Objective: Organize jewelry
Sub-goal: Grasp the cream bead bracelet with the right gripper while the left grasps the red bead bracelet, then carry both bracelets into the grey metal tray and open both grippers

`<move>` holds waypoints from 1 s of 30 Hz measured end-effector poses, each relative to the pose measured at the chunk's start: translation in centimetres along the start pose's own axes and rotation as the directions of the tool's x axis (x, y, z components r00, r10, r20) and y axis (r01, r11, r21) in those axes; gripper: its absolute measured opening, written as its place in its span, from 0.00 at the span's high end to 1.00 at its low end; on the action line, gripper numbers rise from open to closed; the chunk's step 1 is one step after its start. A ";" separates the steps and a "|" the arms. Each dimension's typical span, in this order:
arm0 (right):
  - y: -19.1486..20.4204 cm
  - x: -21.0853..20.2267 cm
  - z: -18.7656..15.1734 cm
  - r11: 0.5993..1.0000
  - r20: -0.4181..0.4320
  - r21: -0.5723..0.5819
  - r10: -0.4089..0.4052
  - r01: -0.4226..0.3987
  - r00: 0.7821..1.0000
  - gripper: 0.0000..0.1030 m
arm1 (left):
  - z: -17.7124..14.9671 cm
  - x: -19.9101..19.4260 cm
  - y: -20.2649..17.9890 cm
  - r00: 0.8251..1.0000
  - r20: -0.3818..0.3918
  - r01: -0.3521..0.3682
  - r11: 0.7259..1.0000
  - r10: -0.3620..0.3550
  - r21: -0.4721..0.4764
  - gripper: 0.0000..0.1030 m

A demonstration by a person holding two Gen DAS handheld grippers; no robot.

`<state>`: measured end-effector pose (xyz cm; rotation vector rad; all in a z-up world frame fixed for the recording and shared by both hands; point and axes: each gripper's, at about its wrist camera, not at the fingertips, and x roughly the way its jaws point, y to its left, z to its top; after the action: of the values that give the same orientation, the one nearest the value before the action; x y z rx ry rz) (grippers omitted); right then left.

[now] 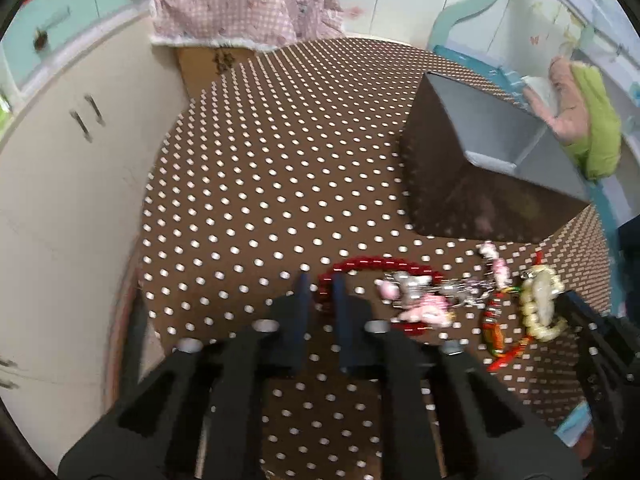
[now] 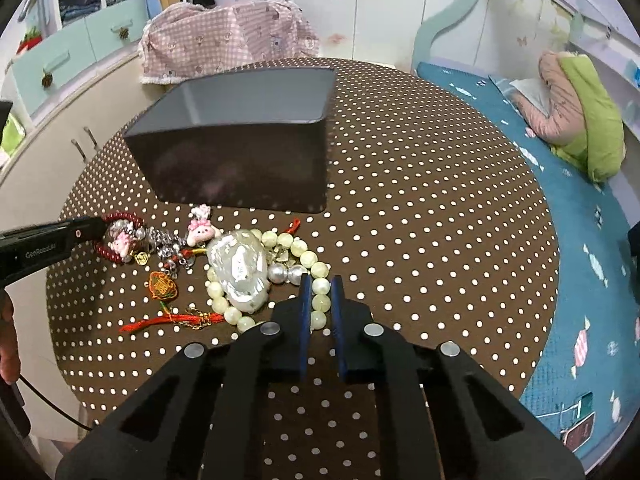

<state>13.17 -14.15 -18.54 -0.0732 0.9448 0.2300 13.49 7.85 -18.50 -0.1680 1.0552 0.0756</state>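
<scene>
A dark open box (image 2: 240, 152) stands on the brown dotted table (image 2: 420, 220); it also shows in the left wrist view (image 1: 472, 184). Before it lies a pile of jewelry. My left gripper (image 1: 322, 284) is closed around the left side of a red bead bracelet (image 1: 380, 262), which rests on the table; from the right wrist view its tips (image 2: 98, 226) sit at that bracelet (image 2: 110, 250). My right gripper (image 2: 320, 284) is closed around a pale green bead bracelet (image 2: 316, 272) with a pearly white pendant (image 2: 240, 268). Pink charms (image 1: 424, 304) and a red cord charm (image 2: 162, 286) lie between.
A pink checked cloth (image 2: 224, 40) covers something behind the table. White cabinets (image 1: 60, 200) stand at the left. A bed with a blue cover (image 2: 580, 260) and a green and pink pillow (image 2: 580, 120) lies at the right.
</scene>
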 end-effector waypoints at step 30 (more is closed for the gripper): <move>0.5 -8.2 7.4 0.994 0.271 -0.085 0.087 -0.066 0.959 0.92 | 6.5 -11.0 -4.8 0.925 0.196 0.307 0.944 -0.326 0.119 0.92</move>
<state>14.34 -13.84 -7.58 -0.0719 0.6627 0.3386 14.38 4.44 -5.32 -0.2457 0.8036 -0.2408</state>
